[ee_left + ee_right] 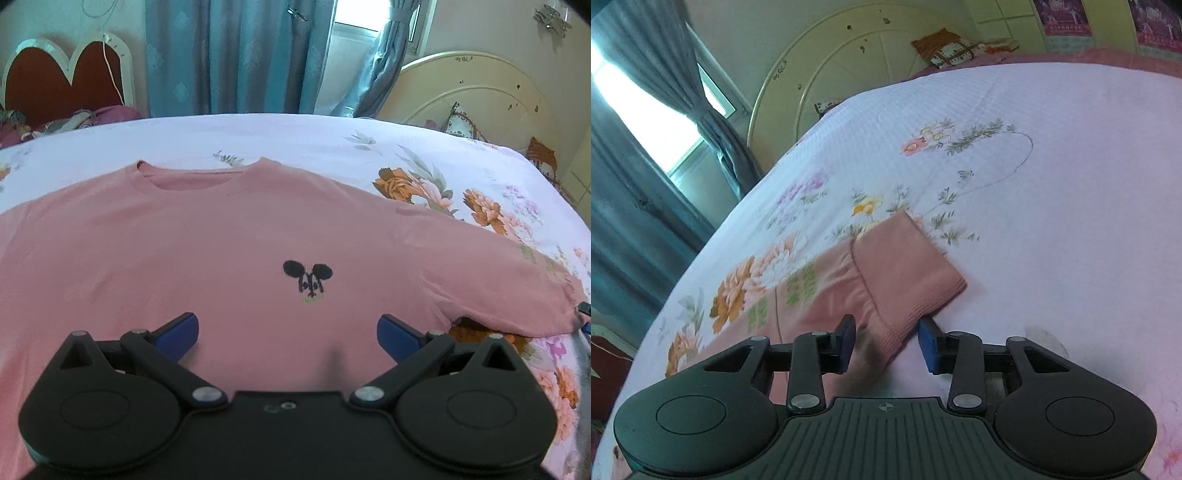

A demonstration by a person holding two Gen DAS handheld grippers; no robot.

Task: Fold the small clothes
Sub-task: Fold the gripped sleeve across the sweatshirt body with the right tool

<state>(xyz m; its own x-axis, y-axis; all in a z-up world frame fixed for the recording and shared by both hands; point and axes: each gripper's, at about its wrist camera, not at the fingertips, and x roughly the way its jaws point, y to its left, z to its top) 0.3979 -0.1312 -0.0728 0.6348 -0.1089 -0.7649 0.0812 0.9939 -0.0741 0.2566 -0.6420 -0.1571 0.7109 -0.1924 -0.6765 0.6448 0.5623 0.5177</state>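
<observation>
1. A pink sweater is being shown spread flat, front up, across the floral bedsheet in the left wrist view, its neckline toward the far edge of the bed and a small black mouse-head emblem on the chest.
2. The left gripper is being held above the lower chest of the sweater with its jaws wide apart; nothing is being gripped, and the blue pads are seen clear of each other.
3. Only a sliver of the right gripper is being caught at the right border of that view, beside the sleeve end.
4. In the right wrist view the sleeve cuff is being shown lying on the bedsheet, well in from the bed's far edge.
5. The right gripper is being held with its jaws partly closed around the near corner of the ribbed cuff; whether the pads are pressing the fabric cannot be told.
6. The cream headboard and the teal curtains are being seen beyond the bed.
</observation>
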